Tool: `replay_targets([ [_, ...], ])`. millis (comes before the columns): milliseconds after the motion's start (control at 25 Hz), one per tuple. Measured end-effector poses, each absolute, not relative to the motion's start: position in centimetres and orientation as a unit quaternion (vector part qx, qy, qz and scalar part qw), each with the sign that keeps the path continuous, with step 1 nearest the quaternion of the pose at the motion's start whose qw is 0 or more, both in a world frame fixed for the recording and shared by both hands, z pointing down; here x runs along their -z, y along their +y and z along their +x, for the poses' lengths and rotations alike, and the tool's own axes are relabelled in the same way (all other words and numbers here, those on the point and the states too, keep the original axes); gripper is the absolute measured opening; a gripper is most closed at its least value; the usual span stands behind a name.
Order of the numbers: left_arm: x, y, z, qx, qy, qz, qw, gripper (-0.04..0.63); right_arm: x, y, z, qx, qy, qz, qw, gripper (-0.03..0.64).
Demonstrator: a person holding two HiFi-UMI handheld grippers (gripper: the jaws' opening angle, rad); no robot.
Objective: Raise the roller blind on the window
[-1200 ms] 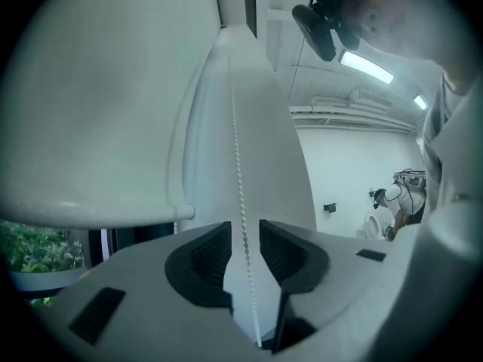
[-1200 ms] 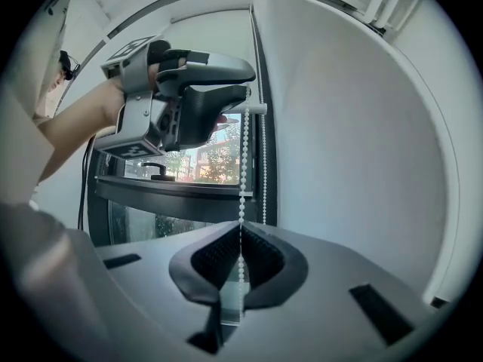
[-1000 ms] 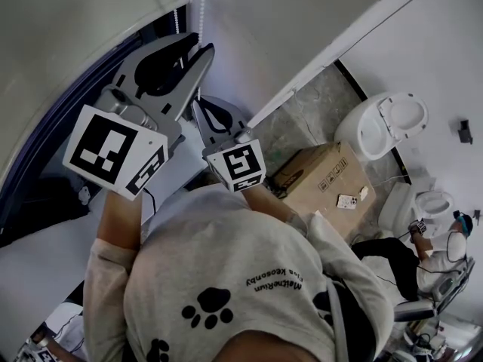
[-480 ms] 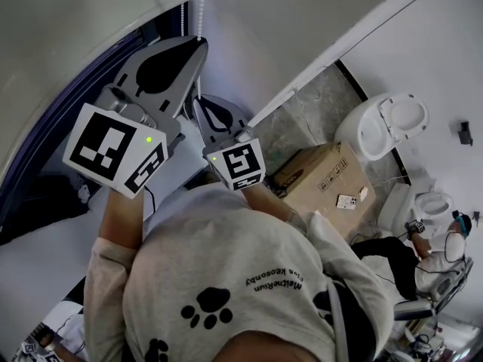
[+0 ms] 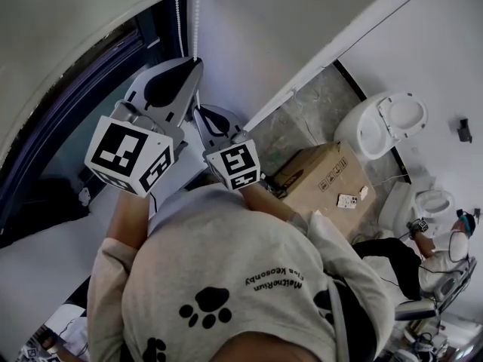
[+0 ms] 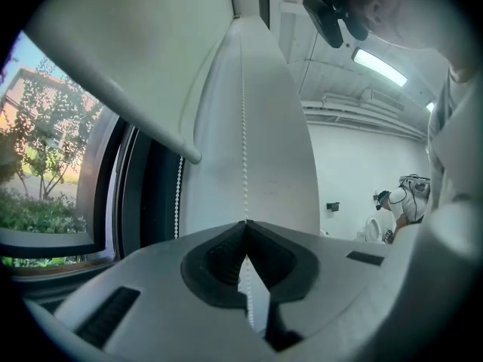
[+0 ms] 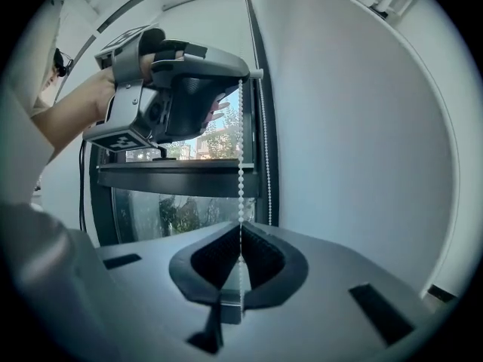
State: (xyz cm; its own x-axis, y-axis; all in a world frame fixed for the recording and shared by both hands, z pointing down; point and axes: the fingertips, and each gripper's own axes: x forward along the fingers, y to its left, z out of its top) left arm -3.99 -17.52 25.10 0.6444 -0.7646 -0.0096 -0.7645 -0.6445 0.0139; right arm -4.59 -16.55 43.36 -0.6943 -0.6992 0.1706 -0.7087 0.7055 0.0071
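Note:
The white bead chain hangs beside the dark window frame, with the pale roller blind above. My left gripper is shut on the chain, which runs straight up from its closed jaws along the white wall. The blind's bottom bar slants across the window. Just below, my right gripper is shut on the same strand, which stretches taut between its jaws and the left gripper above. A second strand hangs free beside it.
A cardboard box lies on the floor to the right, with a white toilet bowl beyond it. A person sits at the lower right. Trees and a building show through the window glass.
The left gripper's jaws have closed on the chain and it has come down a little toward the right gripper. More dark window shows under the blind. The right gripper has barely moved.

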Motion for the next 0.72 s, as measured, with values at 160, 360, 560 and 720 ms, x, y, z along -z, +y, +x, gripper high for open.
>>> replay_targets([
  [160,-26.4,-17.4,-4.1,0.009,-0.427,0.904,0.014,0.008,-44.5,-16.2,-4.9,-0.034,-0.921,0.378,0.093,0.011],
  [360,-28.4,-17.6,-4.1,-0.001,-0.427,0.904,0.032,0.008,-46.5,-16.3,-4.8,-0.043,-0.918,0.378,0.115,0.011],
  [560,-31.5,-17.7,-3.9,-0.008,-0.422,0.904,0.066,0.008,-49.4,-16.1,-4.2,-0.072,-0.912,0.379,0.142,0.011],
  [720,-32.9,-17.7,-3.7,-0.015,-0.423,0.903,0.072,0.008,-50.9,-16.1,-4.1,-0.076,-0.91,0.375,0.161,0.011],
])
